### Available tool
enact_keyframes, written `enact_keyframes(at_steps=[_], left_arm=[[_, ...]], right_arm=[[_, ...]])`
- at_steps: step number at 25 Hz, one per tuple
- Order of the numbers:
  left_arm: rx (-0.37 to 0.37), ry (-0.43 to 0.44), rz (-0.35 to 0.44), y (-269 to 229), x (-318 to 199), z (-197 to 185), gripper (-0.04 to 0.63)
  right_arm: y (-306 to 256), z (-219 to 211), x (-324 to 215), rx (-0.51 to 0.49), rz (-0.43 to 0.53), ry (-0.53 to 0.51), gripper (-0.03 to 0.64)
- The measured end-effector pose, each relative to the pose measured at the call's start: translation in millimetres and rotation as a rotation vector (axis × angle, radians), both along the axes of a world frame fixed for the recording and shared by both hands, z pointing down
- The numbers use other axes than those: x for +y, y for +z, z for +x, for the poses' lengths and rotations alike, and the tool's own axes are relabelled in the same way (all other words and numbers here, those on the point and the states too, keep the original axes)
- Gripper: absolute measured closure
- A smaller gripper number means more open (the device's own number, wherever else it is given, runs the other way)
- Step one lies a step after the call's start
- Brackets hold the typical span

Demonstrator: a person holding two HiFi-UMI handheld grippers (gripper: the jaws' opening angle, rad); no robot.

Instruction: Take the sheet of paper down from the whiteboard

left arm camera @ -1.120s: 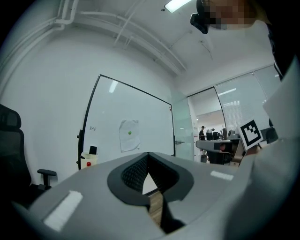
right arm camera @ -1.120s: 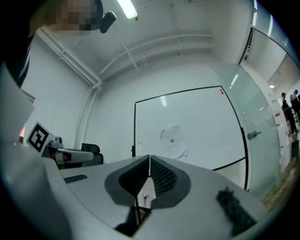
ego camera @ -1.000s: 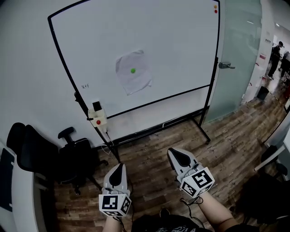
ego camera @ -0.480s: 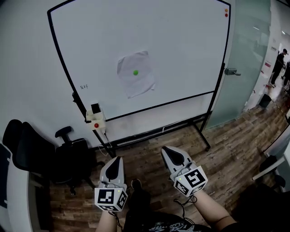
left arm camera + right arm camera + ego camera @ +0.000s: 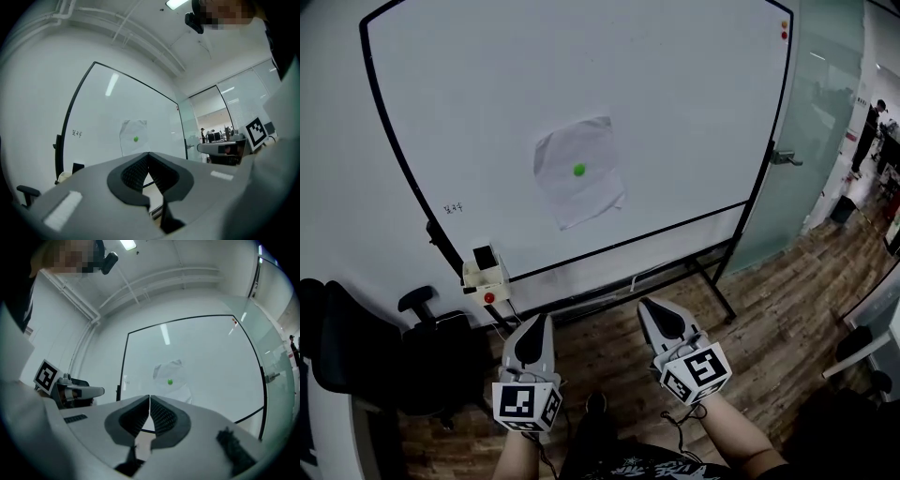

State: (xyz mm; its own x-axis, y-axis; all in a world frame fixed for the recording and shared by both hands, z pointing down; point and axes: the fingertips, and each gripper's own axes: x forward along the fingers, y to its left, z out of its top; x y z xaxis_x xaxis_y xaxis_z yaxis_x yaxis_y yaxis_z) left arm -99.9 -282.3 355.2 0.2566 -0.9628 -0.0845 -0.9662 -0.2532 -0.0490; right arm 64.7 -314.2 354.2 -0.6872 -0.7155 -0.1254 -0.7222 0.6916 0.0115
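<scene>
Your left gripper [image 5: 541,320] and right gripper [image 5: 649,306] are both closed all the way and hold nothing. In each gripper view the two ribbed black pads meet along a thin seam. Each gripper has a smooth pale-grey plastic shell and a cube of black-and-white square markers at the hand end. In the head view they sit side by side at about six o'clock. Their noses aim toward twelve o'clock at the whiteboard [image 5: 694,84] and are well apart from it.

The sheet of paper [image 5: 572,150] hangs near the middle of the board, at twelve o'clock from the gap between your grippers. It is thin, white and roughly rectangular. It is visibly crumpled and hangs a little askew, with wavy edges. A small round green magnet [image 5: 578,170] sits at its centre.

The board is a glossy white panel with rounded corners and a thin black frame. It stands on a black tubular stand [image 5: 712,277] over a wood-plank floor [image 5: 769,309].

- **One o'clock from the sheet:** two small round magnets [image 5: 784,29], orange above red, in the board's top corner.
- **Eight o'clock from the sheet:** a small dark marker scribble [image 5: 453,208].
- **Seven o'clock from the sheet:** a white boxy holder [image 5: 485,277] with a red dot, on the frame.
- **Three o'clock from the board:** a frosted glass door [image 5: 820,122] with a metal lever handle [image 5: 783,157].
- **Eight o'clock in the head view:** a black padded office chair [image 5: 356,366].
</scene>
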Motion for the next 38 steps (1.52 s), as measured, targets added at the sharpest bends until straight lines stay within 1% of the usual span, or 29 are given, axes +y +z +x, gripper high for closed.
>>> enact_keyframes(at_steps=[3,8,13,17,20,21,22,23,24,26,29,35,37,38], left_arm=[[0.006,0.017,-0.001,-3,-44,-15,0.586],[-0.012,0.032,0.013,-17,-113,-41,0.586],[-0.036,0.050,0.039,-31,-161,-58,0.586],[-0.066,0.072,0.072,-42,-187,-68,0.586],[-0.074,0.076,0.093,-49,-205,-78,0.585],[-0.073,0.088,0.102,-53,-211,-80,0.584],[-0.070,0.109,0.115,-56,-216,-80,0.568],[-0.064,0.131,0.128,-60,-220,-79,0.549],[-0.062,0.145,0.140,-63,-225,-79,0.548],[-0.078,0.147,0.156,-66,-233,-79,0.548],[-0.107,0.142,0.137,-68,-243,-77,0.537],[-0.090,0.163,0.144,-74,-257,-77,0.534],[-0.089,0.154,0.147,-75,-261,-77,0.500],[-0.092,0.149,0.151,-76,-263,-77,0.494]], right_arm=[[-3,-16,-40,-0.002,0.003,0.024,0.600],[-17,-43,-104,-0.002,0.007,0.058,0.600],[-35,-69,-159,-0.003,0.052,0.102,0.600],[-41,-91,-194,0.002,0.049,0.114,0.600],[-40,-105,-217,0.016,0.043,0.128,0.597],[-40,-110,-225,0.023,0.041,0.131,0.584],[-39,-114,-232,0.031,0.037,0.133,0.547],[-38,-117,-240,0.040,0.031,0.135,0.533],[-38,-121,-247,0.050,0.026,0.138,0.527],[-38,-125,-261,0.065,0.024,0.152,0.518],[-42,-130,-280,0.077,0.029,0.185,0.493],[-50,-135,-307,0.100,0.053,0.231,0.480],[-52,-136,-312,0.111,0.060,0.242,0.480],[-53,-137,-314,0.115,0.064,0.244,0.480]])
